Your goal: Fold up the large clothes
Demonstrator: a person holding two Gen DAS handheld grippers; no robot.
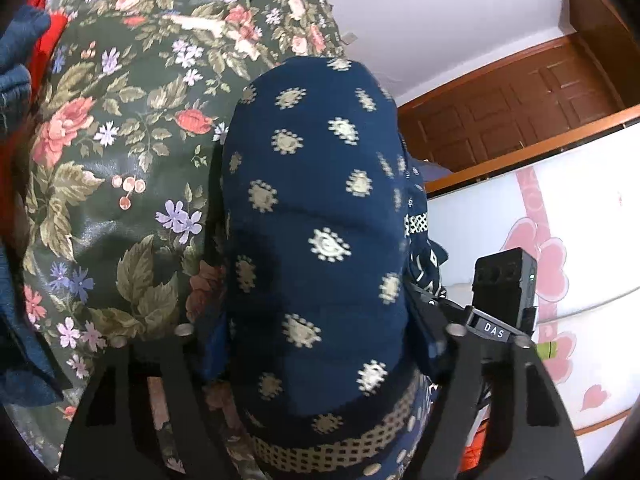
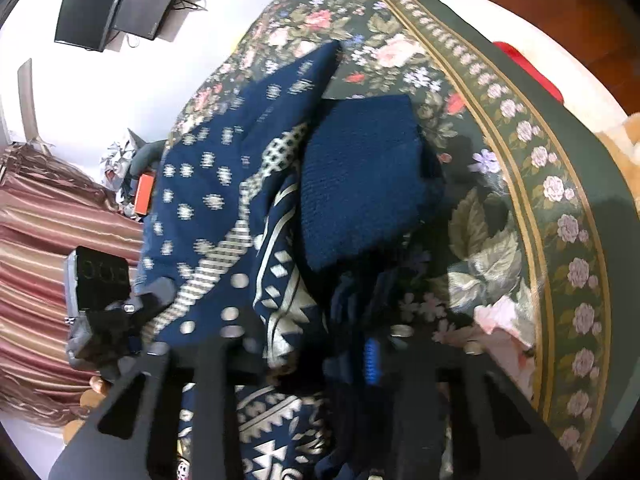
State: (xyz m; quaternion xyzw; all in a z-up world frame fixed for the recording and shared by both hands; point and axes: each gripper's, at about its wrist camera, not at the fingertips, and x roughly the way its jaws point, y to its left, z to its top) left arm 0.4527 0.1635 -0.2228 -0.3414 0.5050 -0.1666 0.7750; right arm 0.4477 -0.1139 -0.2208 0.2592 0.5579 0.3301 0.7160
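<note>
Left gripper point(image 1: 320, 360) first: its 2 black fingers sit wide apart, and the navy cloth point(image 1: 316, 216) bulges up between them, draped over the middle and hiding the tips, so whether it is pinched I cannot tell. The cloth carries cream motifs and 1 checked cream band along its near hem. Just to the right rides the right gripper point(image 1: 505, 292), black, with a "DAS" label.

Over to the right wrist view: the right gripper point(image 2: 316, 364) also has its 2 fingers spread, with the same cloth point(image 2: 224, 184) bunched across them; the tips are buried in folds, so its hold is unclear too. 1 blue pad point(image 2: 372, 362) shows on the right finger. A plain navy fold point(image 2: 360, 180) lies on top of the patterned part. At the left edge sits the left gripper point(image 2: 102, 288).

The surface: 1 dark green floral spread point(image 2: 500, 216) with a rose border, and the cloth lies on it, part lifted. 1 red item point(image 2: 528, 68) shows past the border. In the left view, 1 denim piece point(image 1: 18, 64) and red fabric point(image 1: 46, 36) sit at the spread's far left.

The room: white walls, 1 brown panelled door point(image 1: 520, 108), a white panel with pink hearts point(image 1: 552, 264), striped pink curtains point(image 2: 52, 240), 1 dark wall screen point(image 2: 120, 2).
</note>
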